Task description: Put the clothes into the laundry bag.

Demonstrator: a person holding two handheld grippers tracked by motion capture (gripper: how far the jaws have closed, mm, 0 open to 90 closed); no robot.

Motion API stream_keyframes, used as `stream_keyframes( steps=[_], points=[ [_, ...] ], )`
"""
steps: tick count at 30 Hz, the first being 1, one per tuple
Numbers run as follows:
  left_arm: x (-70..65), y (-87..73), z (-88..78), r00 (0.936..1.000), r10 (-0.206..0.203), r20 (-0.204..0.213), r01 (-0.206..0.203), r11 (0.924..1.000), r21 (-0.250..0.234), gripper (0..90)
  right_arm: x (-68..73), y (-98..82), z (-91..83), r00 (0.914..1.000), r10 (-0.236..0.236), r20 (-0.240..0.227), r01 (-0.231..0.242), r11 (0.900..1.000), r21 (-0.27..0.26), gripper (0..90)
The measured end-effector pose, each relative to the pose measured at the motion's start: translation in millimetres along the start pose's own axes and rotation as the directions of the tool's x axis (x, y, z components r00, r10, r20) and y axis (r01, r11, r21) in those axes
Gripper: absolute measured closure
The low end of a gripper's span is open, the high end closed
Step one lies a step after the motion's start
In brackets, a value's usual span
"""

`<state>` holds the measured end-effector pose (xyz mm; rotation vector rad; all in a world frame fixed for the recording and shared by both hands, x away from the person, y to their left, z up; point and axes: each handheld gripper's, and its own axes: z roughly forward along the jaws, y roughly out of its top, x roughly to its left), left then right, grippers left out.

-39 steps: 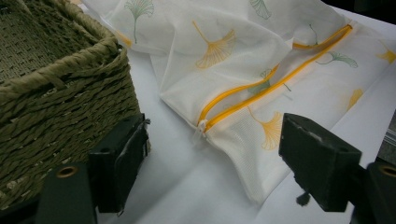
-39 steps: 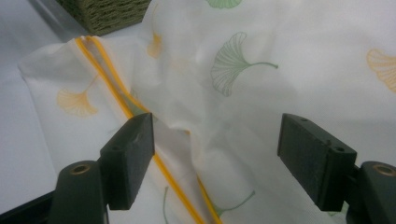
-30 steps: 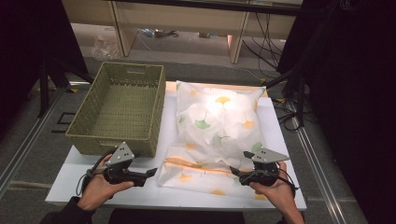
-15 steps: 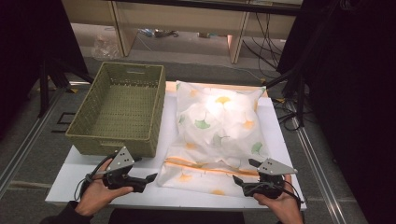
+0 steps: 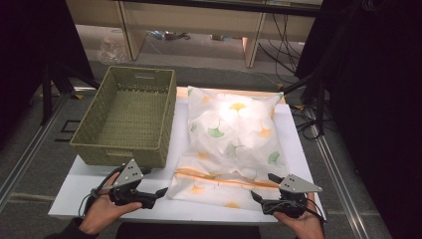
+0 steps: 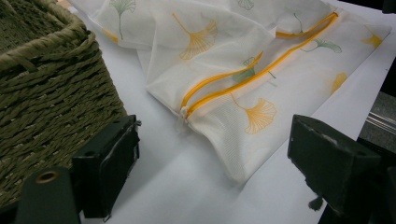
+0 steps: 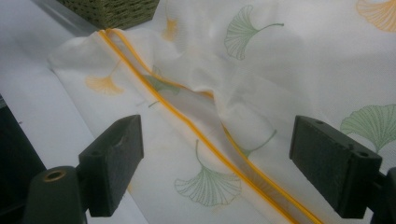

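Left gripper [image 5: 160,191]: jaws apart, nothing between them, pads clear of the cloth. It is held low over the near left part of the white table [image 5: 74,191], pointing right toward the near left corner of the pillowcase [image 5: 234,144]. In the left gripper view that corner lies just beyond the jaws, with the end of the yellow zipper [image 6: 233,79] where its two tapes meet.

Right gripper [image 5: 263,190]: jaws spread wide, having just been opening, and released; no cloth is pinched between them. It sits at the near right corner of the pillowcase, pointing left. In the right gripper view the zipper runs between the jaws, partly parted, with the cloth below them.

The pillowcase is white with green and orange leaf prints, holds a pillow, and lies on the right half of the table, zipper edge nearest the person.

The woven basket [image 5: 99,149] stands on the far left, just beside the pillowcase.
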<state>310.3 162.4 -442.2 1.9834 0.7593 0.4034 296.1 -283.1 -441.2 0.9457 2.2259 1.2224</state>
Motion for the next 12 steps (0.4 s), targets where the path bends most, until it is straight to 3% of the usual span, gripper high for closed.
stream_keyframes(
  steps=[3, 6, 7, 10, 12],
  points=[
    [-1.7, -1.0, 1.2, 0.9996, -0.027, -0.001, 0.027, 0.9996, -0.001, 16.3, -0.7, 0.1, -0.1, 1.0000, -0.007, 0.006, 0.007, 1.000, -0.001, 19.0],
    [-1.7, -1.2, 1.6, 0.9998, -0.020, -0.003, 0.020, 0.9998, 0.008, 16.3, -0.6, -0.1, 1.0, 0.9999, 0.005, -0.016, -0.005, 1.000, 0.011, 19.0],
    [-0.7, -0.9, 1.7, 1.0000, -0.001, -0.003, 0.001, 1.0000, 0.010, 16.3, -0.5, -0.1, 1.0, 0.9999, 0.007, -0.015, -0.007, 1.000, 0.011, 19.0],
    [-0.7, -1.2, 2.6, 1.0000, -0.001, 0.004, 0.001, 0.9999, 0.012, 16.3, -0.9, -0.1, 0.4, 1.0000, -0.003, 0.001, 0.003, 1.000, 0.009, 19.3],
    [-1.4, -1.7, 3.0, 0.9999, -0.013, -0.005, 0.013, 0.9997, 0.021, 16.3, -1.1, -0.3, 1.1, 0.9999, 0.000, -0.012, 0.001, 1.000, 0.019, 19.4]
  ],
)
